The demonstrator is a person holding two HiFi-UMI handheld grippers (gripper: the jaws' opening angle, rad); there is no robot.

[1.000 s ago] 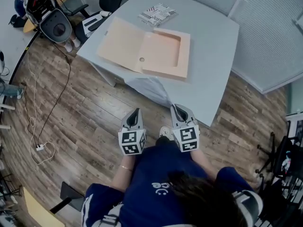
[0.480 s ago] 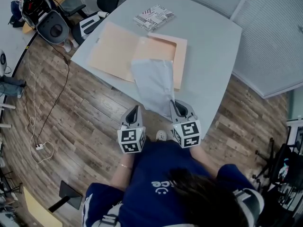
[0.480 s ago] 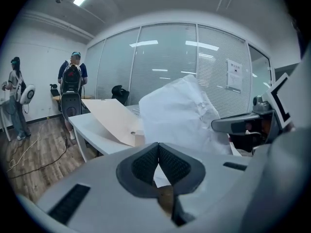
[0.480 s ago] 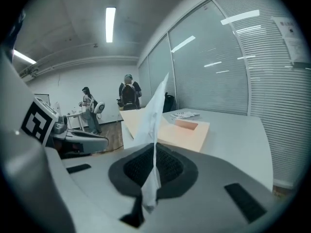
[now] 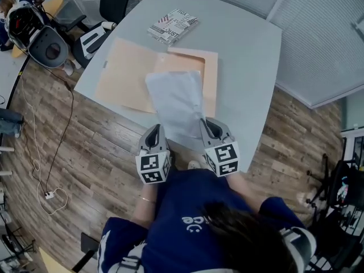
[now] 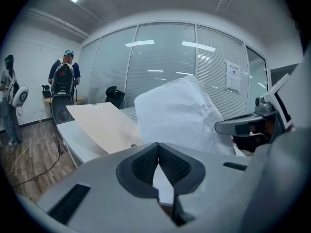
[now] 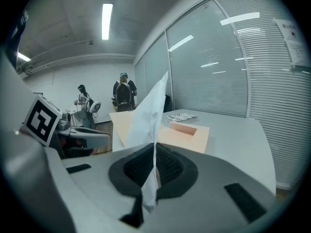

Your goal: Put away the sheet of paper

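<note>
Both tongs were clenched on the near edge of the sheet of paper [image 5: 176, 98], the left tongs [image 5: 154, 133] and right tongs [image 5: 208, 127] at a corner each. A second earlier the sheet hung short of the surface [image 5: 247, 44]; now it reached over the open folder [image 5: 119, 75] (mostly its recessed half), so lowering and letting go probably remained.

One sheet of paper [image 5: 175, 98], one open peach folder [image 5: 128, 75], one printed booklet [image 5: 172, 25], one table [image 5: 250, 50]. Two claws: one left claw [image 5: 154, 132], one right claw [image 5: 209, 125]. Two people [image 6: 65, 74] in the background.
</note>
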